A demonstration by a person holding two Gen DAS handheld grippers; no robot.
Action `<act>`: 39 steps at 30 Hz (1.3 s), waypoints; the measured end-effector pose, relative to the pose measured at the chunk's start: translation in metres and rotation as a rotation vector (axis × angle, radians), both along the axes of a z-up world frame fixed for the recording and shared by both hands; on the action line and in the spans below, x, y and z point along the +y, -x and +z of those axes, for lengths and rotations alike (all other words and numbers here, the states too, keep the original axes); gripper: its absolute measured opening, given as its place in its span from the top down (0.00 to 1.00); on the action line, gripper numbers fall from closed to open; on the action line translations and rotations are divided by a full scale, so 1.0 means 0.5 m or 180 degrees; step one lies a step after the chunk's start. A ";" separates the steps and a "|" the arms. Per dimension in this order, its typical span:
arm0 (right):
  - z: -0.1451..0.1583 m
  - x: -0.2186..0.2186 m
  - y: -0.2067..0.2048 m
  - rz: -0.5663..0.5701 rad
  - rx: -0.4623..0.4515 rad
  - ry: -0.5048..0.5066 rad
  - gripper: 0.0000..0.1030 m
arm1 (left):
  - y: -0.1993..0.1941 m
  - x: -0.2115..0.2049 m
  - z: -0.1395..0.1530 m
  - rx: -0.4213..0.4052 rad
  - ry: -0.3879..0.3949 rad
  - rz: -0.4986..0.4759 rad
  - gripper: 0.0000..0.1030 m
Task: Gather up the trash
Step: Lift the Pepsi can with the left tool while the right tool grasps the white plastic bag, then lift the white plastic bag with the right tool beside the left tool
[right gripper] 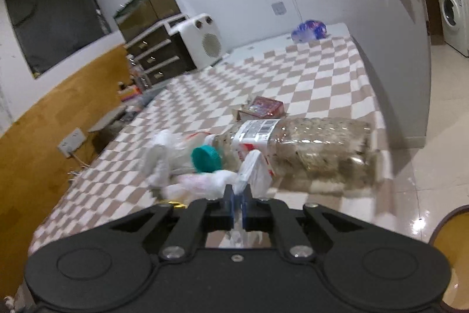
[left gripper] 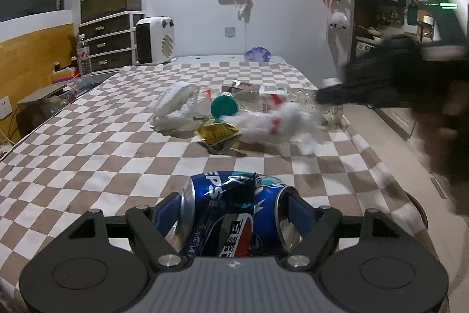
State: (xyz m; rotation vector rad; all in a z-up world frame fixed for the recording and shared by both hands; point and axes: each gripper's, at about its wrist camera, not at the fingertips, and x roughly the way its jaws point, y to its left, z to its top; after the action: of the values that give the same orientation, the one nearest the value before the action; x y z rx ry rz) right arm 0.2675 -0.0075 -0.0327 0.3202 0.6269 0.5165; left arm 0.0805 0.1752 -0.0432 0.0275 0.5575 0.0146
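- Between the left gripper (left gripper: 234, 213) fingers, a crushed blue can (left gripper: 231, 207) is gripped: light, dented, slippery.
- A thin white plastic bag (right gripper: 253, 169) is pinched by the clenched right gripper (right gripper: 238, 209); floppy, so best taken by a bunched edge.

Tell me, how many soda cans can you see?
1. The crushed blue soda can sits between the left gripper's fingers, above the checkered tablecloth. The trash pile further back might hide another, so I can't be sure.
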 end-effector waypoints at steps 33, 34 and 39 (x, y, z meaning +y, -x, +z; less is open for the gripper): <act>0.039 -0.058 0.203 0.0968 -0.0469 0.1478 0.21 | 0.007 -0.012 0.009 -0.0026 0.0004 0.0150 0.24; 0.030 -0.044 0.188 0.1010 -0.0433 0.1478 0.21 | 0.007 -0.013 0.009 -0.0022 -0.0005 0.0153 0.24; -0.033 0.009 0.136 0.1088 -0.0212 0.1590 0.23 | 0.008 -0.025 0.008 0.0000 -0.0119 0.0107 0.24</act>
State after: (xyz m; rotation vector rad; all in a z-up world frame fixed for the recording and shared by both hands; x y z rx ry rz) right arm 0.1995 -0.0031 -0.0493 -0.2806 0.7267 0.6725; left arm 0.0763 0.1626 -0.0392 0.0546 0.5576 0.0577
